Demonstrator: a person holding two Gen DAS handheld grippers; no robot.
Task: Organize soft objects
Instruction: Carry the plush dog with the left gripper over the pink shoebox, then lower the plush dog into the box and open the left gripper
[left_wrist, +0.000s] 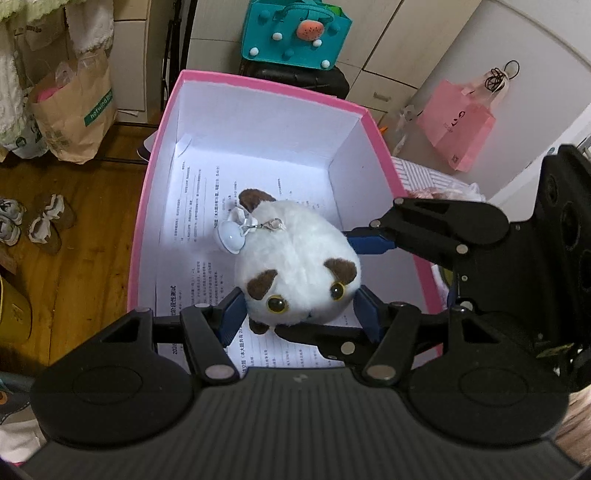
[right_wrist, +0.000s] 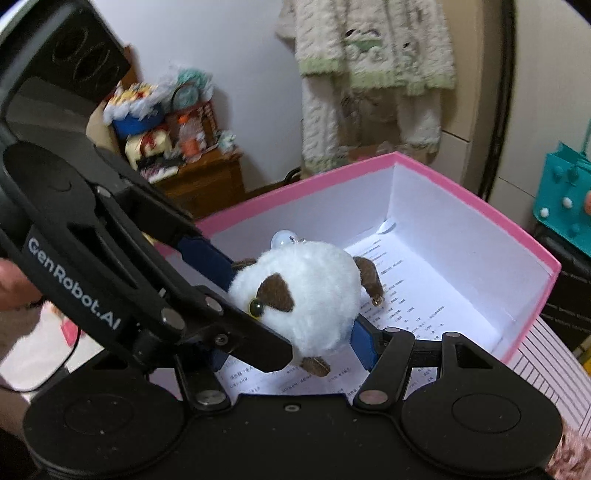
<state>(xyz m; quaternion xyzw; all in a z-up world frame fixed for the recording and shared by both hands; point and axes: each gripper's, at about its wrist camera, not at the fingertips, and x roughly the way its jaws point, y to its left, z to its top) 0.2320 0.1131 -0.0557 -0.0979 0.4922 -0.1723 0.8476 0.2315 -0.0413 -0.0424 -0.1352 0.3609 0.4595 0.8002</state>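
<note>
A white plush animal (left_wrist: 295, 262) with brown patches, yellow eyes and a small clip-on charm (left_wrist: 232, 236) is over the open pink box (left_wrist: 147, 206), whose floor is lined with printed paper. My left gripper (left_wrist: 299, 310) has its blue pads against both sides of the plush's head. My right gripper (right_wrist: 288, 339) also holds the plush (right_wrist: 306, 291), one pad (right_wrist: 364, 345) on its right side; in the left wrist view its finger (left_wrist: 369, 242) touches the plush's right flank. Whether the plush rests on the paper or hangs above it is unclear.
A teal felt bag (left_wrist: 293, 33) stands behind the box. A brown paper bag (left_wrist: 74, 110) and slippers (left_wrist: 46, 225) sit on the wooden floor at left. A pink bag (left_wrist: 458, 123) hangs at right. A fluffy garment (right_wrist: 376, 74) hangs on the wall. A cluttered wooden cabinet (right_wrist: 207, 181) stands beyond.
</note>
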